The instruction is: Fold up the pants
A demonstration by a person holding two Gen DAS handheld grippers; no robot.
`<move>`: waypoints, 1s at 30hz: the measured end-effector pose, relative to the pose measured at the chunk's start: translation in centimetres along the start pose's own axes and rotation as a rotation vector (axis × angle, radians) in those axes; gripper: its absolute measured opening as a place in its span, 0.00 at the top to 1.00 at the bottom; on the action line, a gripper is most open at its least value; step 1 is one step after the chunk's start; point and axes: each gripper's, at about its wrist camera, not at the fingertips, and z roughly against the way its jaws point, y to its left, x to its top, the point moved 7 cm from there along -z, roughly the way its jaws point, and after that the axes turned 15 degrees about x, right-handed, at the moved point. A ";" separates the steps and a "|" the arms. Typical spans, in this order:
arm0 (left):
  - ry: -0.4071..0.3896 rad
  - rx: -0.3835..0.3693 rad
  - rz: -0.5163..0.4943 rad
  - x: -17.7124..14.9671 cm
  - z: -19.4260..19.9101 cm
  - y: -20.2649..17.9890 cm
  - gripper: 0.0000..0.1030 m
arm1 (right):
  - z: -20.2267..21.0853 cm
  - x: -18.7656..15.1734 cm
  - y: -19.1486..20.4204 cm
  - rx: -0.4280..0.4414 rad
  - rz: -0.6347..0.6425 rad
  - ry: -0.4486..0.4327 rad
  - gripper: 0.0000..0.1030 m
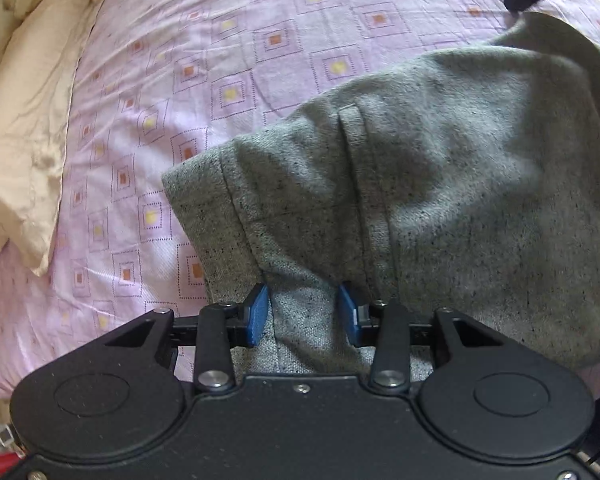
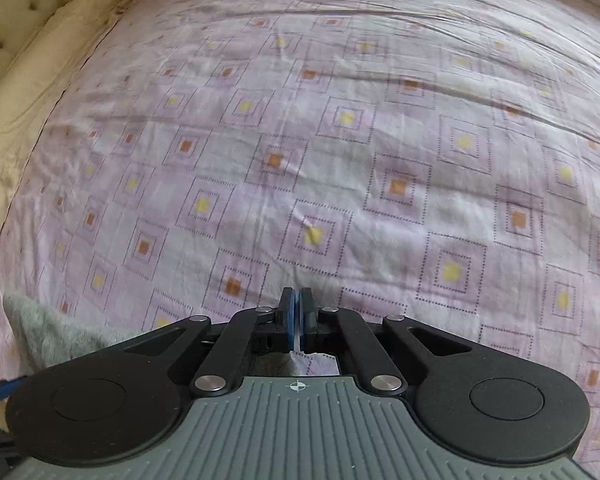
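Left tongs pinch the gray pants, lifting them to fold; right tongs, at 2 o'clock, are closed empty.

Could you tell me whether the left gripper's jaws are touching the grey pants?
Touching: the left wrist view shows the left gripper with both jaws pressed against a bunched fold of the grey pants.

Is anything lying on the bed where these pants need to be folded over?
Nothing visible does. The left gripper holds a bunch of the grey pants, and the pink sheet ahead of both grippers looks bare. The cream pillow lies off at the left edge.
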 end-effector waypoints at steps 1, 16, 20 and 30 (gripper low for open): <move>-0.001 -0.005 -0.001 0.2 0.4 0.1 0.57 | 1.3 0.1 0.0 0.017 -0.005 -0.040 0.94; -0.089 -0.101 -0.132 -2.1 1.2 -2.8 0.52 | 3.5 -20.4 2.6 0.036 -0.035 0.266 0.94; -0.104 -0.096 -0.169 -2.6 2.0 -2.6 0.53 | 4.4 -22.1 2.9 0.018 -0.086 0.222 0.94; -0.323 -0.185 -0.168 0.8 6.9 -5.9 0.52 | 7.5 -20.7 0.4 -0.103 -0.311 -0.033 0.92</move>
